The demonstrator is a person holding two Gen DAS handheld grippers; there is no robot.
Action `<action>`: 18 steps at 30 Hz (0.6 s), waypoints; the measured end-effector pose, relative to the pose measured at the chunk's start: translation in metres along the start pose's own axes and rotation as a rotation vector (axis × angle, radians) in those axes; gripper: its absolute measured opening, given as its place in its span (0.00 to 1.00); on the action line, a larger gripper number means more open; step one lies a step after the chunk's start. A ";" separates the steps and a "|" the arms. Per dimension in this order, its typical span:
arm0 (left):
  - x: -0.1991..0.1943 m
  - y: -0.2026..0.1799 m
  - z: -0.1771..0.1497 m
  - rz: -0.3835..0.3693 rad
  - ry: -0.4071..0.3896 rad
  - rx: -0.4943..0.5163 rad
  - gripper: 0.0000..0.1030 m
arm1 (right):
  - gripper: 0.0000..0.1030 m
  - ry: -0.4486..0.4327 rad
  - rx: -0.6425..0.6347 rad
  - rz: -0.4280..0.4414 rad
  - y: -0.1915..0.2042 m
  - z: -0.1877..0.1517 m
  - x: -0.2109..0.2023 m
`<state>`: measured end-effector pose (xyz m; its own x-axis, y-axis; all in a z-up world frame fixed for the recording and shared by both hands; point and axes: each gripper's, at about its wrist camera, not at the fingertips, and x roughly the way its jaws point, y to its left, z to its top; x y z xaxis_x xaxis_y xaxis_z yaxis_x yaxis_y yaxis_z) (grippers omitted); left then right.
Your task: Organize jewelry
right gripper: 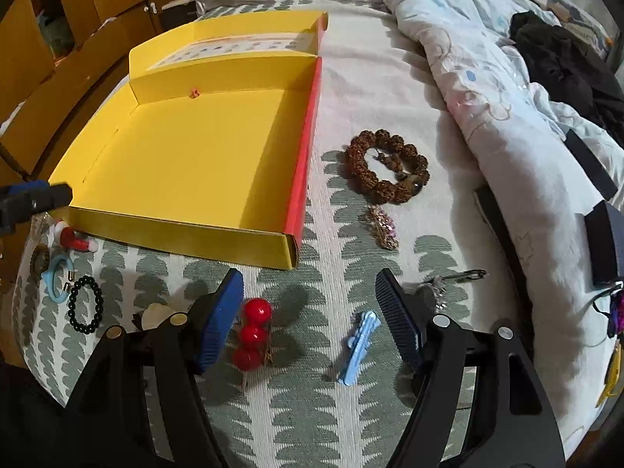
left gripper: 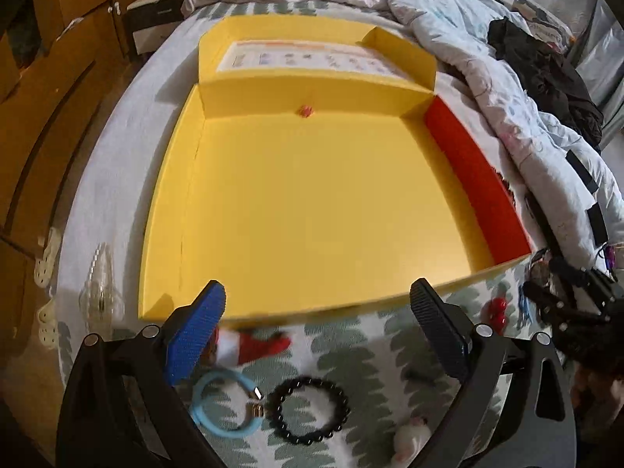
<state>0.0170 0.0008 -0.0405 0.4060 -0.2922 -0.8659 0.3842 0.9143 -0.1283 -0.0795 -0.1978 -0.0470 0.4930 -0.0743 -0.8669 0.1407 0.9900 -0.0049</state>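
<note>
Both grippers stand apart, holding nothing. Between the right gripper's (right gripper: pixel 310 316) fingers lie three red beads (right gripper: pixel 251 333) and one blue clip (right gripper: pixel 358 347); the black bracelet (left gripper: pixel 310 409) and blue ring (left gripper: pixel 222 405) lie under the left gripper (left gripper: pixel 318 312), beside the yellow box (left gripper: pixel 312 202). A red-white item (left gripper: pixel 253 345) is blurred.

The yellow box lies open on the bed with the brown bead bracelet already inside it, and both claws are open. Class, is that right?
Not quite. The yellow box is open on the bed, but the brown bead bracelet lies outside it, on the bedspread beside its red wall, as the right wrist view shows. The left claw and right claw are open.
</note>
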 end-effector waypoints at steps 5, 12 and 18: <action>0.003 -0.002 0.006 0.020 -0.019 0.001 0.91 | 0.71 -0.036 0.010 0.017 -0.001 0.003 -0.003; -0.010 -0.003 -0.002 0.132 -0.128 0.014 0.91 | 0.71 -0.090 0.014 0.033 0.001 0.004 -0.014; -0.026 -0.007 -0.014 0.250 -0.229 0.025 0.91 | 0.76 -0.122 -0.003 0.045 0.011 -0.003 -0.018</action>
<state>-0.0079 0.0059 -0.0236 0.6649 -0.1182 -0.7375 0.2686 0.9592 0.0884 -0.0892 -0.1852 -0.0326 0.5994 -0.0438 -0.7992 0.1139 0.9930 0.0310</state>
